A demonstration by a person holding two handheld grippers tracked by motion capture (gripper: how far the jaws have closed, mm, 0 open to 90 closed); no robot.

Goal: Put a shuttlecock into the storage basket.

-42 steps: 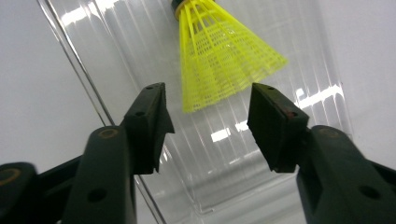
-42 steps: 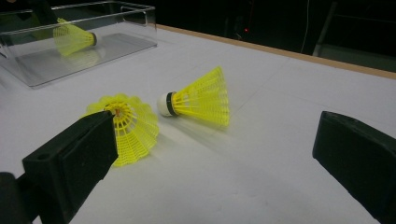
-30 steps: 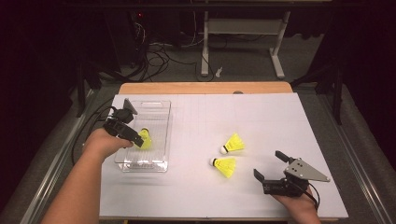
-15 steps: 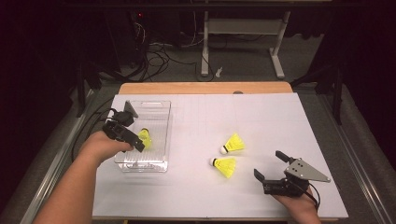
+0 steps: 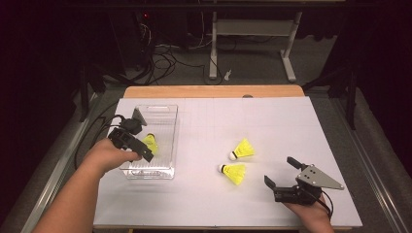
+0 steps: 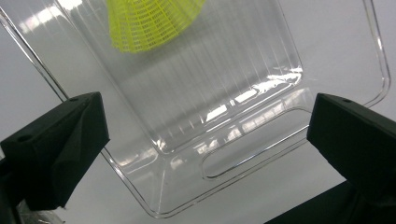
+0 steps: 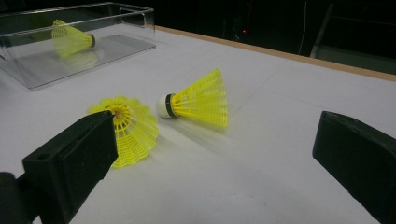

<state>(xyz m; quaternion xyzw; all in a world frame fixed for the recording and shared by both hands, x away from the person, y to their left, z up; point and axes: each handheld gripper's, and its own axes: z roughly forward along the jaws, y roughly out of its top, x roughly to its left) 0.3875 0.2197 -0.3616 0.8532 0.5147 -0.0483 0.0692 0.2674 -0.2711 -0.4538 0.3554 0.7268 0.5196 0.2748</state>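
Observation:
A clear plastic bin stands at the table's left, and one yellow shuttlecock lies inside it. My left gripper hovers over the bin's left side with its jaws wide apart and nothing between them. In the left gripper view the bin's floor lies below my left gripper, with the shuttlecock's skirt at the top edge. Two more shuttlecocks lie on the white tabletop at centre right. My right gripper rests open just right of them, facing the two shuttlecocks.
The white table cover is bordered by a wooden edge at the back. Cables and a metal stand's legs lie on the dark floor beyond. In the right gripper view the bin stands far off at the upper left.
My left hand and gripper have shifted slightly toward the near side over the bin. The shuttlecock in the bin and my right gripper stay where they were.

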